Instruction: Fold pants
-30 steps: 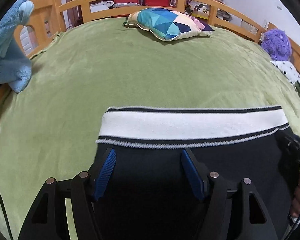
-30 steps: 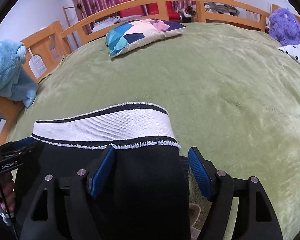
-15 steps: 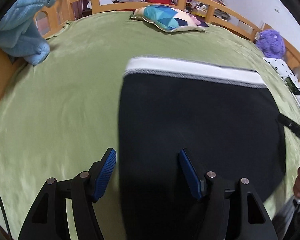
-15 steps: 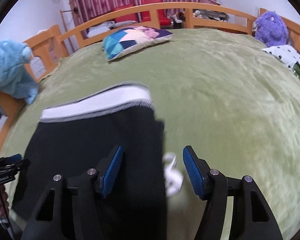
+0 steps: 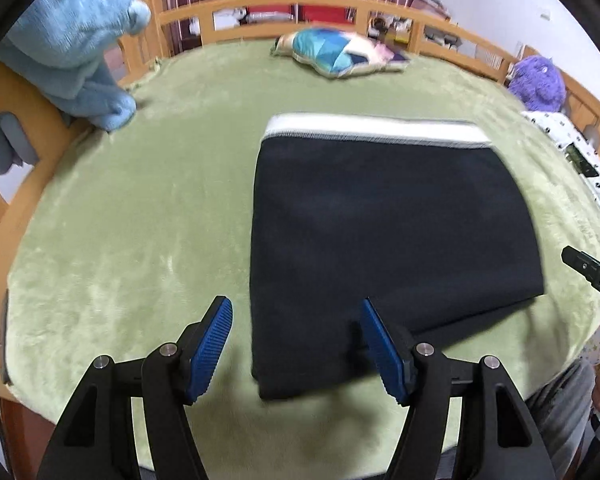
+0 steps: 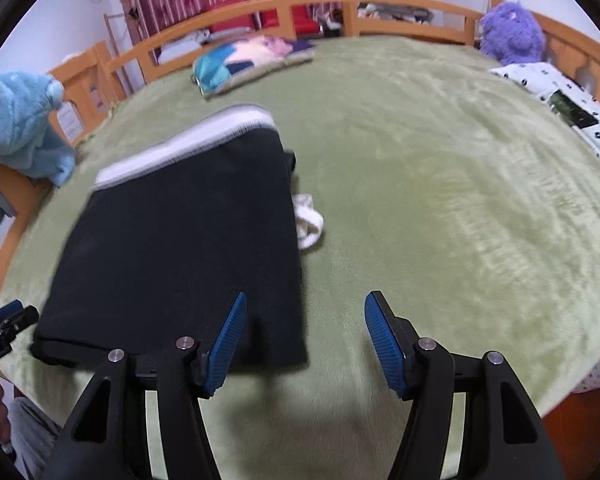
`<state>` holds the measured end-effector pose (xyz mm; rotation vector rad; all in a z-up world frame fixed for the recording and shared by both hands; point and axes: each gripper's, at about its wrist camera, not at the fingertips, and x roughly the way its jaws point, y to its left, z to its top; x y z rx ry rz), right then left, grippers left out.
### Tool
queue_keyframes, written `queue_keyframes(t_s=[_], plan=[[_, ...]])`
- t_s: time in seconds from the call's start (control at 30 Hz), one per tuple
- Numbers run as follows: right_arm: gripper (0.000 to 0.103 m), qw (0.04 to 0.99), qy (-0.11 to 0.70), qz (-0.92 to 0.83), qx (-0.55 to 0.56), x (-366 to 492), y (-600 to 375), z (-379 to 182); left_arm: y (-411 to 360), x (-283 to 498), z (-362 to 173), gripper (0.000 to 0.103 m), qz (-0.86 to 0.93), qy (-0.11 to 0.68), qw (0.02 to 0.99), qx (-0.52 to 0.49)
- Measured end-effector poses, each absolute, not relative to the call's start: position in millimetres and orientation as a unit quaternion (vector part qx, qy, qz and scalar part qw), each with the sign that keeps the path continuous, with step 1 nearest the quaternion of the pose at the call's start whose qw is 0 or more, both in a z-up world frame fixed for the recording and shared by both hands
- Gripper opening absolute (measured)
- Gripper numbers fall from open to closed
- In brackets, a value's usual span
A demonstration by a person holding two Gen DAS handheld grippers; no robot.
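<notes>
Folded black pants (image 5: 380,232) lie flat on green bed cover (image 5: 140,200), white waistband at far end, drawstring sticking out at right side. L gripper (image 5: 296,344) above near-left corner, jaws apart, nothing clamped. R gripper (image 6: 304,340) above near-right corner; jaws have just been closing, apart now, nothing between.
</notes>
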<state>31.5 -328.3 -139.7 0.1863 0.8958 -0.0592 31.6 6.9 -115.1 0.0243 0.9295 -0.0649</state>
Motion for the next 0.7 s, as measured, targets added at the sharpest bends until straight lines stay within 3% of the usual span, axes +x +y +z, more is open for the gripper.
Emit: queue_keyframes(t_s=[0.13,0.33,0.47,0.7], plan=[[0.072,0.91,0.404,-0.029,0.086,6,-323,-99,-2,7,-85,0.072,-0.031,0.418,0.908,0.02],[0.076,0.923,0.375,-0.02,0.085,-31,-317,-52,-14,-29,-50,0.082,-0.033,0.38,0.924,0.02],[0.095,0.929,0.361,-0.026,0.079,-54,-311,-32,-19,-49,-37,0.084,-0.02,0.364,0.931,0.017],[0.102,0.941,0.334,-0.036,0.045,-90,-296,-11,-32,-71,-20,0.085,-0.036,0.347,0.937,0.005]])
